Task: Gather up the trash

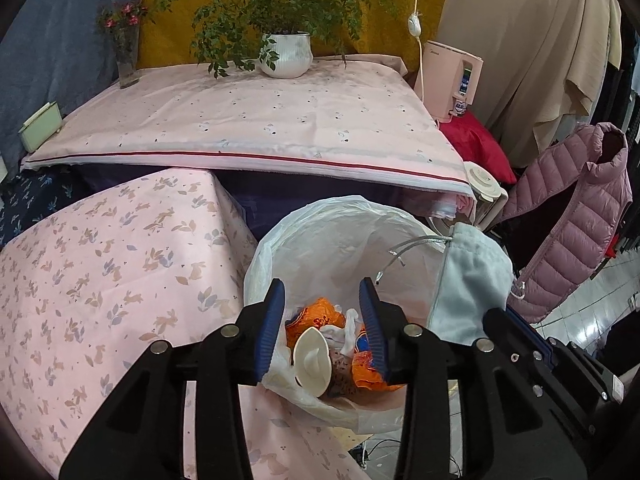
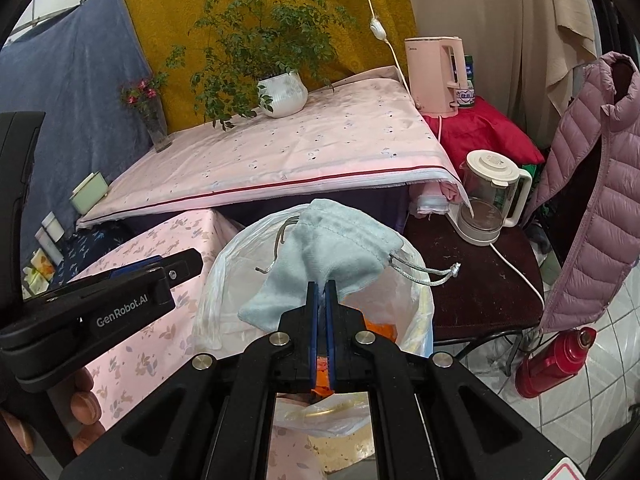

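Right gripper pinched a pale blue pouch over the lined bin — jaws closed on its fabric. Left gripper hovered beside it, jaws wide, above orange wrappers and a cup inside.

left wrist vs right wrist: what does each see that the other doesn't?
Left wrist only: the bin's contents, an orange wrapper and a cream lid, seen between the open left gripper fingers.
Right wrist only: the right gripper shut on the light blue drawstring pouch, the whole glass kettle and a red flask on the floor.
Both: the pouch above the white-bagged bin, the potted plant, the pink table cloth and the pink puffer jacket.
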Motion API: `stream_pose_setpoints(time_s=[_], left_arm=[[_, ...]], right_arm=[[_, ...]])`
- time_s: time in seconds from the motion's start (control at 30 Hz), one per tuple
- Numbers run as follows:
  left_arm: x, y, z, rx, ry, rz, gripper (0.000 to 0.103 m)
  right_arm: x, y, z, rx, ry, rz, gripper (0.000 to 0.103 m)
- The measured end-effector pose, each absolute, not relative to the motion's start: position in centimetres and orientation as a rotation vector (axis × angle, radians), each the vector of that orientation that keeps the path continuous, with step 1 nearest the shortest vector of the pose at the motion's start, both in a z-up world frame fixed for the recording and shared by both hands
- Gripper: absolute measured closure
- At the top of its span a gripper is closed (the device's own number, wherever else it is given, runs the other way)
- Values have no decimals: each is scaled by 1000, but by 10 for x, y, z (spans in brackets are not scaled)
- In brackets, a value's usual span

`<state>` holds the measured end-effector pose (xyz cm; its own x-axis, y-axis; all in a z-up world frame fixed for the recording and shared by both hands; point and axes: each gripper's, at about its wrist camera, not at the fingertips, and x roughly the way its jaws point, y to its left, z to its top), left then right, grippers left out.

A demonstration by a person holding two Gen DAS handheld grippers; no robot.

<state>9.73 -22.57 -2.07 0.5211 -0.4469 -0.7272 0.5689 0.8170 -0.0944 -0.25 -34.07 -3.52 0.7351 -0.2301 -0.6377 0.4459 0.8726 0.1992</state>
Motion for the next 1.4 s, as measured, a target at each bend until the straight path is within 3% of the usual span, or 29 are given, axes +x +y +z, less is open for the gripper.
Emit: stream_pose_setpoints(time_s=[0.53,0.83,1.07,1.3,1.37,1.4], left_arm=[[111,-196,-27,141,825,-515,55],[116,-179,-27,132,813,-444,41],[112,-169,-23,147,797,-394,38],[102,-163,-17,155,784,-370,28],[99,-161,-15,161,781,-361,24],[97,-160,-14,163,778,-355,23]], right_arm=[[36,-325,-33,279,681,-335,98],[48,-317,-34,263,699,-331,93],[45,-311,-27,249,706,-327,84],[38,-304,-17,232,714,-323,83],[35,-301,-13,225,717,-326,66],[34,-301,-11,223,716,-325,63]])
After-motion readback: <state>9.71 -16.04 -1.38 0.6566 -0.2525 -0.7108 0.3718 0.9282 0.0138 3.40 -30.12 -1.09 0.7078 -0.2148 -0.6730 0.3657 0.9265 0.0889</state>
